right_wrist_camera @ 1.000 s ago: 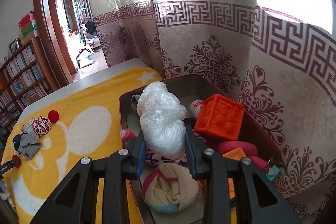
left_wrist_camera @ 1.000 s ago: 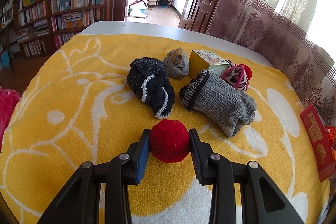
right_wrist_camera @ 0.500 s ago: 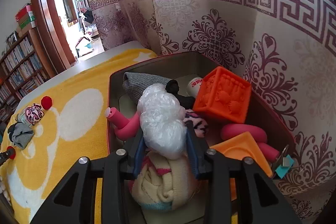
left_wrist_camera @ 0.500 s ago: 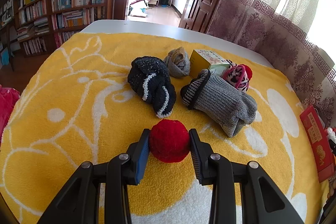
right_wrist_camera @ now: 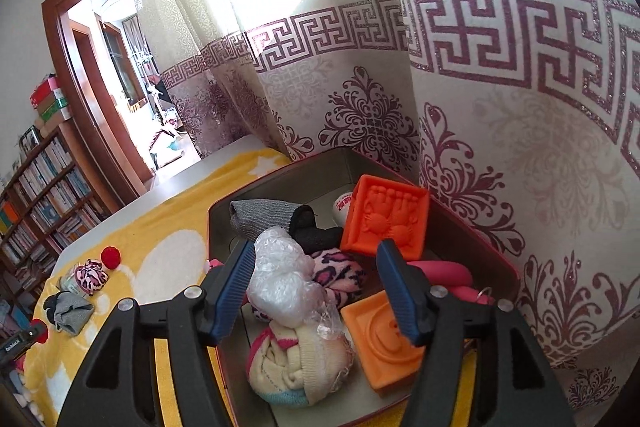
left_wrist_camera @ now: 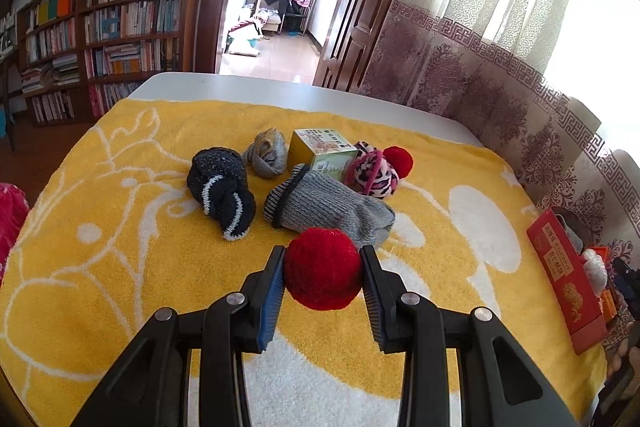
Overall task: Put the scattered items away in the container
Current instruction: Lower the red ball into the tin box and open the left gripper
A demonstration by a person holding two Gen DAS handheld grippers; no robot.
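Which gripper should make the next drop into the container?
Left. The left gripper is shut on the red pom-pom, ready to carry over. The right gripper is open above the container, its plastic bag released.

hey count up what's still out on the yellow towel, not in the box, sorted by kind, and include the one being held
Red pom-pom balls: 2, one in the left hand-held gripper, one by the leopard-print sock
Rolled socks: 4, black, grey, tan-grey, leopard-print
Small cardboard box: 1
Total: 7
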